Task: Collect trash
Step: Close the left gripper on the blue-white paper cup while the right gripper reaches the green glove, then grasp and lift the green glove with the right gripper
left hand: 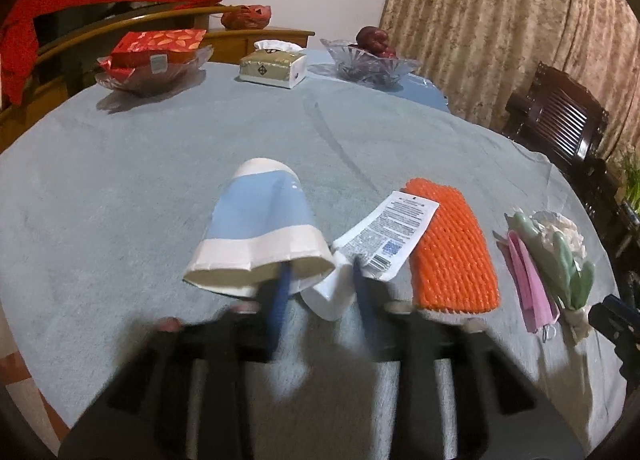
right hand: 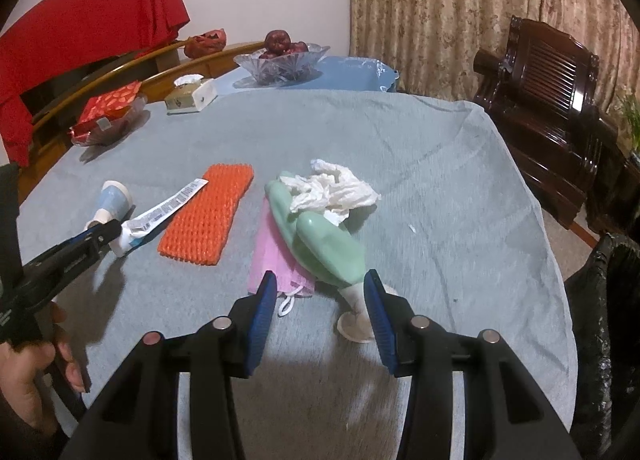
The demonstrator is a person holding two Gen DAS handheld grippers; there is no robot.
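Table edges and clearance: round table under a grey-blue cloth (left hand: 160, 164), far rim taken up by a glass dish of red packets (left hand: 152, 60), a tissue box (left hand: 274, 68) and a glass fruit bowl (left hand: 368, 60). Wide bare cloth between those and the trash. Off the right edge, a dark wooden armchair (right hand: 552, 100), and close beside the rim a black bin bag (right hand: 612, 320).

Trash, in a row along the near side:
- Paper cup (left hand: 260, 228), light blue with white bands, on its side, mouth toward the left camera, rim squashed out of round.
- Toothpaste tube (left hand: 392, 232), white with small print, flattened, cap end just beside the cup mouth, tail overlapping the next item.
- Orange foam fruit net (left hand: 452, 248), flat.
- Apart from these, one heap: pink face mask (right hand: 276, 256) underneath, green rubber glove (right hand: 328, 244) across it, crumpled white tissue (right hand: 336, 188) at the far end.

Left gripper (left hand: 320, 292): blurred, one finger at the cup mouth, the other against the tube; from the right camera, tips close together at the cup rim. Clamped or not: cannot tell. Hand (right hand: 24, 372) on its handle.

Right gripper (right hand: 320, 300): jaws apart, nothing pinched, above the mask edge and the glove cuff.
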